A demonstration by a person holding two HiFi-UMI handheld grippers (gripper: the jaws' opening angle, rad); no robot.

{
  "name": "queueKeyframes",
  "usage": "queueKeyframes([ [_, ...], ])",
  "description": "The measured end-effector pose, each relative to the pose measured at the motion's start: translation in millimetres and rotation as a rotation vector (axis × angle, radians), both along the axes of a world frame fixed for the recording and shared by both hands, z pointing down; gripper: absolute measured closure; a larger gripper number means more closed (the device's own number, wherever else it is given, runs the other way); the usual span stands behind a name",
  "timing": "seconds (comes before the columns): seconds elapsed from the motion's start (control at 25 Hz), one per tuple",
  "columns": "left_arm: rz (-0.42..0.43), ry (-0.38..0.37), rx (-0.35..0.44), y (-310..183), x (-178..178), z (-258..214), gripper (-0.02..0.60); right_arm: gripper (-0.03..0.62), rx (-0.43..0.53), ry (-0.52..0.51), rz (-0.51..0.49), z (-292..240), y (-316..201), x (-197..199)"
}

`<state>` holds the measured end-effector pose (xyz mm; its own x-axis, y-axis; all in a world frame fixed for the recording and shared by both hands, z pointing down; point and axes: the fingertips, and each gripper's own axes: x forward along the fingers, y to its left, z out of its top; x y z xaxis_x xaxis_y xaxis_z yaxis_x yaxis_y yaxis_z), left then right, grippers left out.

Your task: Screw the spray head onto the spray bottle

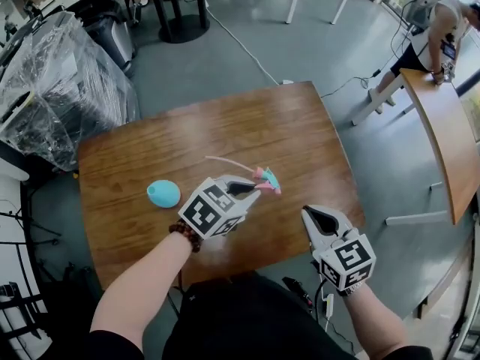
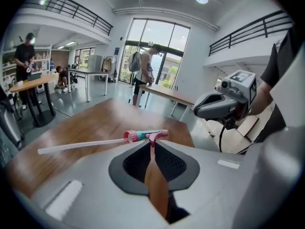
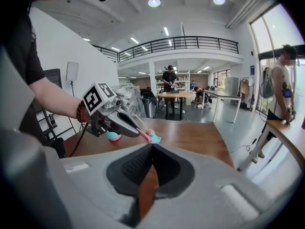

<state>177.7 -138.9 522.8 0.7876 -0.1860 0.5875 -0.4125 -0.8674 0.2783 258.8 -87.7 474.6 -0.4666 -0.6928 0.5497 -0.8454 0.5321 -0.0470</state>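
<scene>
Container: light-blue, rounded plastic spray bottle [image 1: 163, 193] on the brown wooden table [image 1: 300, 126], left of centre in the head view.
Container contents: cannot be told; the bottle wall is opaque and its neck cannot be made out.
Container in right gripper view: only a teal part with a pinkish lower edge [image 3: 113, 137] shows, left of centre below the left claw.
Task item: pink-and-teal plastic spray head [image 1: 266, 178] with a long, thin, pale dip tube [image 1: 225, 161].
Task item appearance: teal body, a ribbed pink collar at the tube end [image 2: 129, 136] and a pink part at the claw tips.
Task item place: held above the table, right of the spray bottle and apart from it, near mid-frame in the head view.
Dip tube: runs from the collar toward the left edge of the left gripper view [image 2: 81, 145], nearly level and free at its far end.
Left claw [image 1: 251, 188]: clenched on the spray head [image 2: 145, 136], gripping its pink part at the tips [image 2: 151, 140].
Right claw [image 1: 319, 217]: clenched with nothing between the pads [image 3: 151, 149], at lower right of the head view, apart from the spray head [image 3: 150, 136].
</scene>
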Motion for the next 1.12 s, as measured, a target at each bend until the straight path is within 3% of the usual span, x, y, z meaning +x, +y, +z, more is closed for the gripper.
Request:
queueKeyframes([
  [0.28, -0.064, 0.121, -0.081, 1.7, -13.5, -35.7, 0.538, 0.596, 0.116, 0.108, -0.146, -16.7, -12.6, -13.1],
  [0.32, -0.073, 0.142, -0.092, 2.7, -15.0, -40.6, 0.538, 0.552, 0.137, 0.129, -0.176, -19.7, -13.9, -16.6],
  [0.48, -0.113, 0.211, -0.127, 6.6, -27.7, -52.9, 0.540, 0.525, 0.202, 0.193, -0.304, -24.8, -14.4, -38.2],
  [0.72, -0.183, 0.374, -0.225, 11.7, -44.6, -70.6, 0.540, 0.393, 0.211, 0.224, -0.479, -29.5, -5.1, -73.2],
  [0.92, -0.149, 0.508, -0.322, 20.3, -52.8, -85.6, 0.540, 0.391, 0.245, 0.310, -0.519, -32.4, -9.8, -92.4],
  [1.12, -0.063, 0.645, -0.413, 33.8, -65.5, -106.0, 0.540, 0.367, 0.230, 0.278, -0.581, -38.5, -6.0, -112.8],
])
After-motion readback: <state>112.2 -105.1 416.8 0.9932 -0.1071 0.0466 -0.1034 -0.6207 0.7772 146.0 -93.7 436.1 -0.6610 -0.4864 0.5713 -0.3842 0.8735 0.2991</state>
